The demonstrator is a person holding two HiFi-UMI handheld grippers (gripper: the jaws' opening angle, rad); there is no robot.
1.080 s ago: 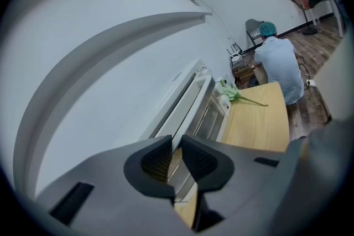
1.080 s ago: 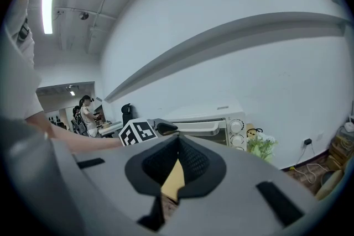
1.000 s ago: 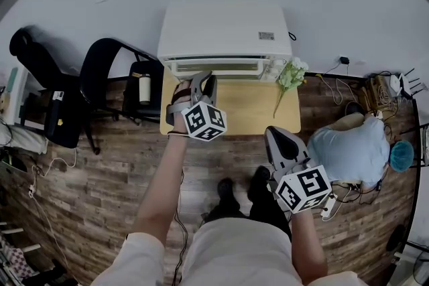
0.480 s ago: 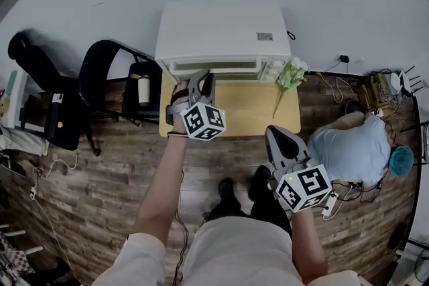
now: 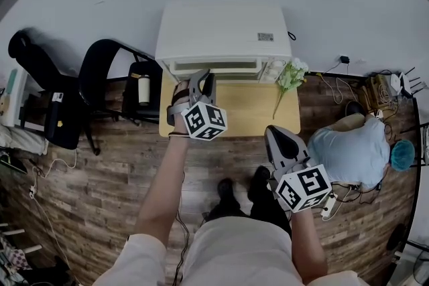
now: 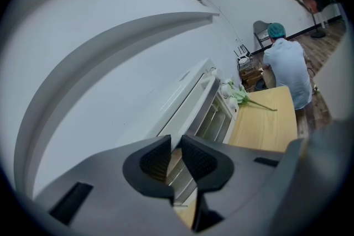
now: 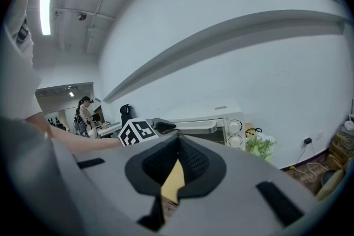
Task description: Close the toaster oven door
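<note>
1. Right gripper [image 5: 275, 132], lower right of the head view: it hangs short of the table [image 5: 251, 110], well apart from the oven. Its own view shows the fingertips pressed together with nothing between them.
2. Left gripper [image 5: 203, 77], centre of the frame: it reaches over the table's left part, tips at the left end of the toaster oven door [image 5: 213, 67]. In its own view the 2 fingers stand a narrow slit apart and pinch nothing (only oven front and table show through the slit).
3. Flower sprig [image 5: 289, 77]: lies on the table's right part, just beside the oven's knob end.
4. Toaster oven [image 5: 224, 27], upper centre, against the wall: 1.0 s ago the front showed as a taller band, with the door leaning out. Now the band is narrower and the door sits up against the body.
5. Judgement: the door looks shut or all but shut, so the task appears essentially complete. Confirm that the latch is seated, then draw the left gripper back.
</note>
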